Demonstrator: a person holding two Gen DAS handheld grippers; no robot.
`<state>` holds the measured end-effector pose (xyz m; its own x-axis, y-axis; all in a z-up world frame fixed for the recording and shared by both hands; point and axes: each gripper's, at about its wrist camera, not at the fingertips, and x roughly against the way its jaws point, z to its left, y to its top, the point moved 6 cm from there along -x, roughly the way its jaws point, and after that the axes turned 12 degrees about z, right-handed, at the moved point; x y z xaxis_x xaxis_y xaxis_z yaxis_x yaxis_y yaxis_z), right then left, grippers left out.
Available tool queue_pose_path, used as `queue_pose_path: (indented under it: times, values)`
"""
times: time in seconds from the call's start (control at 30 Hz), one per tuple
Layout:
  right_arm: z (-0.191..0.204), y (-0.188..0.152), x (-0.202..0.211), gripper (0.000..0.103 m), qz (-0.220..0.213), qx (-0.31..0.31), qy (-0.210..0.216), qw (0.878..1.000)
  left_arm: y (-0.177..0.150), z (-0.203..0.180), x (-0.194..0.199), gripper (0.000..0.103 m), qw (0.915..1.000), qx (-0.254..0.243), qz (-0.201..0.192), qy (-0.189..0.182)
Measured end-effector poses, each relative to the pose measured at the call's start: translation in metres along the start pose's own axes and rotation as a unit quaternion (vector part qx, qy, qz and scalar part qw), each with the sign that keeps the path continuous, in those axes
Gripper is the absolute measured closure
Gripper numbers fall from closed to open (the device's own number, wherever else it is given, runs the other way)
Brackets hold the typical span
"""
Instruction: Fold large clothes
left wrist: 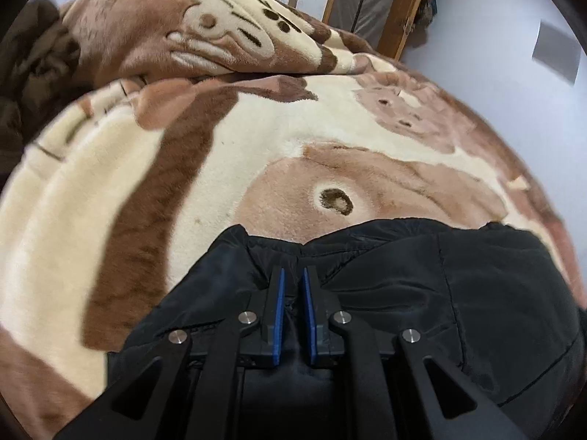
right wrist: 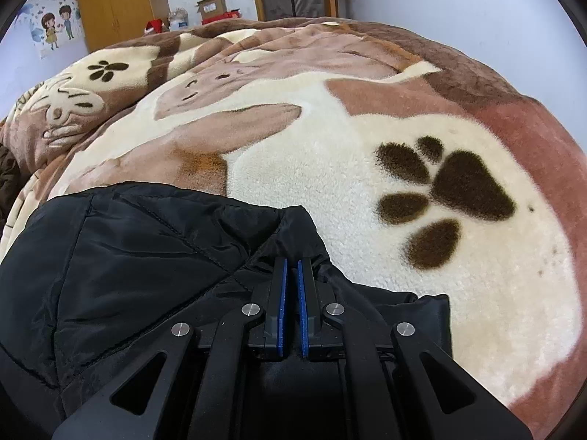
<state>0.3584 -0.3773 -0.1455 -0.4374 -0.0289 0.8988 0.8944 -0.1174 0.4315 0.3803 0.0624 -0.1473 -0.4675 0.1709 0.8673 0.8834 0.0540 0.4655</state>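
Note:
A black padded jacket [left wrist: 422, 278] lies on a plush brown and cream blanket [left wrist: 256, 139]. In the left wrist view my left gripper [left wrist: 292, 275] has its blue pads nearly together, pinching a fold of the jacket's edge near its left corner. In the right wrist view the same black jacket [right wrist: 128, 249] spreads to the left, and my right gripper [right wrist: 291, 266] is shut on the jacket's fabric near its right corner. The cloth between each pair of pads is dark and hard to make out.
The blanket [right wrist: 330, 168] with a paw print covers the bed and bunches into a ridge at the back left. A dark brown cloth [left wrist: 33, 69] lies at the far left. A wooden wardrobe [right wrist: 117, 3], a cardboard box [right wrist: 212, 7] and a door frame [left wrist: 396, 14] stand behind.

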Motion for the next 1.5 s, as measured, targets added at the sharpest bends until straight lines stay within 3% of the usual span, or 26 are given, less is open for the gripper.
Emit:
queue_pose_path:
  times: [0.07,0.13,0.3,0.43,0.53,0.63,0.7,0.8,1.03,1.23,1.3,1.4,1.5]
  values:
    - [0.003,0.003,0.012,0.099,0.007,0.007,-0.013,1.0,0.001,-0.003,0.013,0.09,0.9999,-0.004,0.0,0.017]
    - [0.004,0.001,0.027,0.097,-0.002,0.006,-0.013,1.0,0.0,-0.003,0.027,0.09,0.9999,0.001,-0.003,0.011]
    - [0.027,-0.001,0.077,0.096,-0.035,0.004,0.03,0.999,0.0,-0.02,0.07,0.09,0.9993,-0.017,-0.031,0.015]
    - [0.079,-0.004,0.109,0.095,-0.063,0.048,0.082,0.994,-0.003,-0.049,0.1,0.09,0.9972,-0.046,-0.06,0.002]
    - [0.123,-0.01,0.103,0.09,-0.049,0.1,0.106,0.988,-0.01,-0.072,0.093,0.09,0.9963,-0.068,-0.051,-0.011]
    - [0.146,-0.018,0.06,0.089,0.012,0.125,0.089,0.988,-0.02,-0.084,0.063,0.09,0.9971,-0.075,-0.012,-0.005]
    - [0.143,-0.019,0.044,0.088,0.016,0.118,0.091,0.989,-0.028,-0.083,0.042,0.09,0.9977,-0.067,0.012,-0.003]
    - [0.137,-0.018,0.034,0.089,0.023,0.102,0.105,0.989,-0.03,-0.082,0.034,0.09,0.9981,-0.06,0.013,-0.009]
    - [0.136,-0.022,0.024,0.089,0.014,0.108,0.092,0.99,-0.032,-0.087,0.026,0.09,0.9978,-0.065,0.013,-0.001]
    - [0.129,-0.018,0.056,0.088,0.004,0.115,0.081,0.99,-0.034,-0.083,0.048,0.09,0.9979,-0.063,0.012,-0.004]
    - [0.114,-0.022,0.079,0.088,-0.015,0.106,0.094,0.99,-0.036,-0.075,0.07,0.09,0.9982,-0.057,-0.006,-0.017]
    - [0.078,-0.031,0.096,0.083,-0.035,0.083,0.077,0.993,-0.042,-0.049,0.092,0.09,0.9986,-0.045,-0.028,-0.003]
    - [0.04,-0.044,0.079,0.082,-0.015,0.052,0.05,0.997,-0.052,-0.022,0.08,0.09,0.9997,-0.021,-0.008,0.005]
